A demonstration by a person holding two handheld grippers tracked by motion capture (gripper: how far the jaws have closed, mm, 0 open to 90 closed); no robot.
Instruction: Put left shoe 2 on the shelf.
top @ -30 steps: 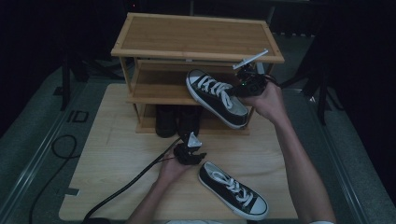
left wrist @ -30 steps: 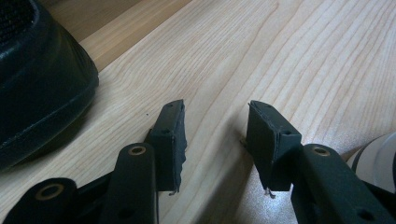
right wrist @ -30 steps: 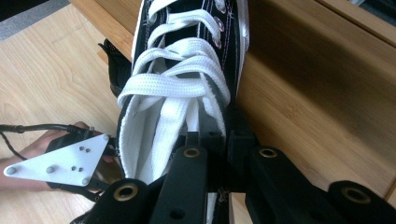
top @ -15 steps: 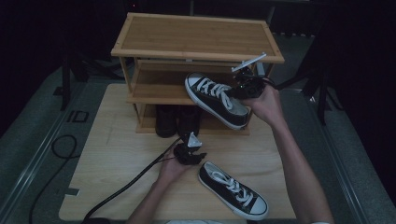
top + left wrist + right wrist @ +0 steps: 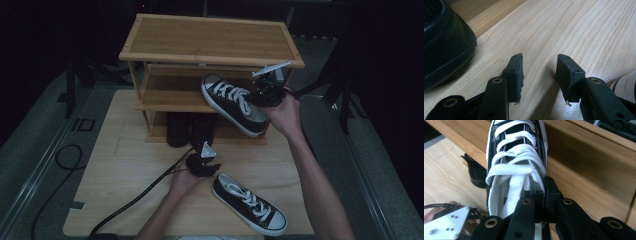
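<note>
**Right gripper holds sneaker at the middle shelf; left gripper idle on the table**

High view: the right gripper (image 5: 264, 92) sits right of centre in the upper half of the frame, clamped on the collar of a black-and-white sneaker (image 5: 232, 102). The sneaker is tilted, toe toward the upper left and over the middle shelf of the bamboo shoe rack (image 5: 210, 37), heel end low and toward the right, jutting past the shelf's front edge. Whether the sole touches the shelf board cannot be told.

Right gripper view: jaws pinched tight on the sneaker's side wall by the laces, one pad inside the opening, one outside. The rack's shelf edge runs diagonally behind the shoe.

High view, lower centre: the left gripper (image 5: 202, 162) rests low on the wooden table (image 5: 125, 170), cable trailing off to the lower left. Left gripper view: jaws apart, nothing between them, bare wood grain below; a dark shoe (image 5: 444, 42) in the upper left.

Second sneaker (image 5: 250, 202) lies flat on the table, lower right of centre, just beside the left gripper, toe toward the lower right.

A pair of dark shoes (image 5: 190, 129) stands on the rack's bottom shelf, centre of frame.
</note>
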